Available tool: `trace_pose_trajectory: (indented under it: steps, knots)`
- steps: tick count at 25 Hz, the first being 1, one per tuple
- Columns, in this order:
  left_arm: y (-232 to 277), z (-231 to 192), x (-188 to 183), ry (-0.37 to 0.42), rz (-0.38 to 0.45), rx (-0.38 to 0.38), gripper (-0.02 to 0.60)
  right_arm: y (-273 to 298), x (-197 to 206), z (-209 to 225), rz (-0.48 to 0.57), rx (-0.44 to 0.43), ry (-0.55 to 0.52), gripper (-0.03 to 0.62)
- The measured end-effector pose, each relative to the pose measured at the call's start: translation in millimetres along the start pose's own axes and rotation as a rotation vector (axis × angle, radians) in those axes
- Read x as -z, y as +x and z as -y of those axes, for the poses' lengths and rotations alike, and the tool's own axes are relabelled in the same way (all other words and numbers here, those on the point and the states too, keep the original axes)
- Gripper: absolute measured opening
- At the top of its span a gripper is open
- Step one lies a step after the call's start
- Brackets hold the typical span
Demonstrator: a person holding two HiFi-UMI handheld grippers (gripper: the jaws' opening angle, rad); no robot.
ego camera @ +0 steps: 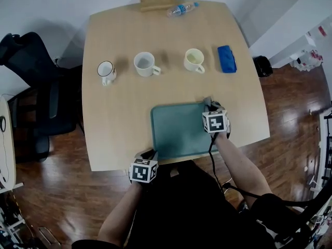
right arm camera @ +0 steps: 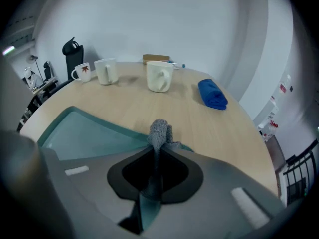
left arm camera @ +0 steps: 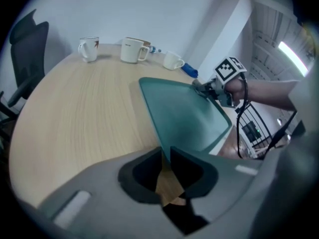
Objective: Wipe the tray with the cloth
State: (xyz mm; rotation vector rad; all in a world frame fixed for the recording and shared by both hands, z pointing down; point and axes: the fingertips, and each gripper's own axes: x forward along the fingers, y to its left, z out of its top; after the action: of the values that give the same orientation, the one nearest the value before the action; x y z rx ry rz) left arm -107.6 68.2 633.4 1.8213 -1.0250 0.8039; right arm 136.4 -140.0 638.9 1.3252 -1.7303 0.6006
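**Cloth pinched at the tray's far right corner**

At the near left corner of the tray (ego camera: 176, 131), my left claw (left arm camera: 166, 154) stood closed to a slit on the rim, pinning it as far as I could judge. The tray lay with its long axis across me. My right claw (right arm camera: 158, 156) was clamped on the grey cloth (right arm camera: 159, 131) at the tray's far right corner, so the bare floor stretched left and toward me from it. Beyond the tray's far rim lay a folded blue cloth (ego camera: 226, 58). I couldn't tell whether the grey cloth touched the tray, because the marker cube (ego camera: 215, 121) hid it from above.
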Motion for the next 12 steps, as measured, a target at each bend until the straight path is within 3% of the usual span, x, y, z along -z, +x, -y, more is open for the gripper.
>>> trace_pose_trajectory:
  steps: [5,12]
  knots:
    - [-1,2,0,-0.019,0.016,0.055,0.058,-1,-27,-94,0.033,-0.131,-0.086,0.032]
    - [0,2,-1,-0.025,0.010,0.066,0.058,-9,-52,-238,0.016,-0.346,-0.214,0.031]
